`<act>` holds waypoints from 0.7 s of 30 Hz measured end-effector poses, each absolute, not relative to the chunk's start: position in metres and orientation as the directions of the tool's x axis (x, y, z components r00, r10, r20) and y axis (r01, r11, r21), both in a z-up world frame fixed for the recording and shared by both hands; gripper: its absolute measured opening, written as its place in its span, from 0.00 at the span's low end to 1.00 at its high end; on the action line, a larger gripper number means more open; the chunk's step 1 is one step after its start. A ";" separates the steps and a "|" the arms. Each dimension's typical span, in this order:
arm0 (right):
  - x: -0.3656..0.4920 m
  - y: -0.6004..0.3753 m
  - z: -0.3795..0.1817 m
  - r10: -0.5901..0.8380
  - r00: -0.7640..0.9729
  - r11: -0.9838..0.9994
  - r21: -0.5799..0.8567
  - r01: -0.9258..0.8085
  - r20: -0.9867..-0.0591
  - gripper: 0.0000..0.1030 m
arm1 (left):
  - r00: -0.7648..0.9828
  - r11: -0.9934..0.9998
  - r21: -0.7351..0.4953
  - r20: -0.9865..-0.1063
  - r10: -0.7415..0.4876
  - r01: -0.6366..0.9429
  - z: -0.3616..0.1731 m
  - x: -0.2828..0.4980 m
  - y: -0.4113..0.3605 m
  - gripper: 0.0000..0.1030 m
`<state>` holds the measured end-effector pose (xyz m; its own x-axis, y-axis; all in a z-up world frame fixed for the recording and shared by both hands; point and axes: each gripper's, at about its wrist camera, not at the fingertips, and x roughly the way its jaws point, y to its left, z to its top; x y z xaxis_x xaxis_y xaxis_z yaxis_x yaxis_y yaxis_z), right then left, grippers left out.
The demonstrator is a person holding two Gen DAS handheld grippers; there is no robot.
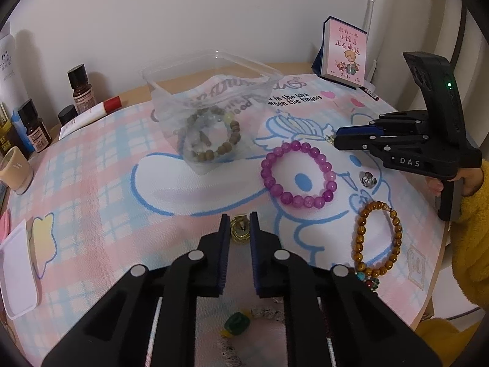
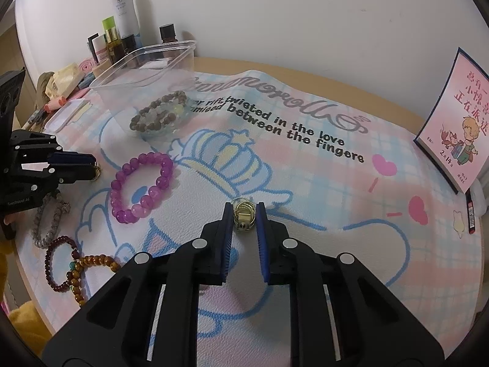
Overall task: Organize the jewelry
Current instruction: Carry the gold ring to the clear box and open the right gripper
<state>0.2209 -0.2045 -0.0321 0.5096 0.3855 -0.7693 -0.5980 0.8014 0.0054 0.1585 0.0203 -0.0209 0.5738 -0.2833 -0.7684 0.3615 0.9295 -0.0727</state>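
Observation:
My left gripper is shut on a gold earring, just above the cartoon mat. My right gripper is shut on another gold earring; it also shows in the left wrist view. A clear plastic box at the back holds a brown bead bracelet. A purple bead bracelet lies on the mat between the grippers. An amber bead bracelet and a small silver charm lie to its right. In the right wrist view the dark red bracelet and grey bracelet lie at left.
Cosmetic bottles and tubes line the left back edge by the wall. A small pink calendar book stands at back right. A white lid lies at the left. A green stone lies under my left gripper.

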 end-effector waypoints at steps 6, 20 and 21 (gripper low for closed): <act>0.214 -0.206 -0.019 0.401 0.530 0.798 0.000 -0.603 -0.747 0.14 | 0.596 0.929 -0.077 -0.747 -0.294 0.361 -0.013 0.155 0.022 0.10; 0.196 -0.191 0.027 0.484 0.567 0.756 -0.008 -0.655 -0.667 0.14 | 0.667 0.928 -0.128 -0.661 -0.343 0.349 0.023 0.154 0.036 0.10; 0.195 -0.188 0.031 0.489 0.571 0.753 -0.012 -0.658 -0.659 0.14 | 0.673 0.928 -0.131 -0.655 -0.344 0.348 0.026 0.155 0.037 0.10</act>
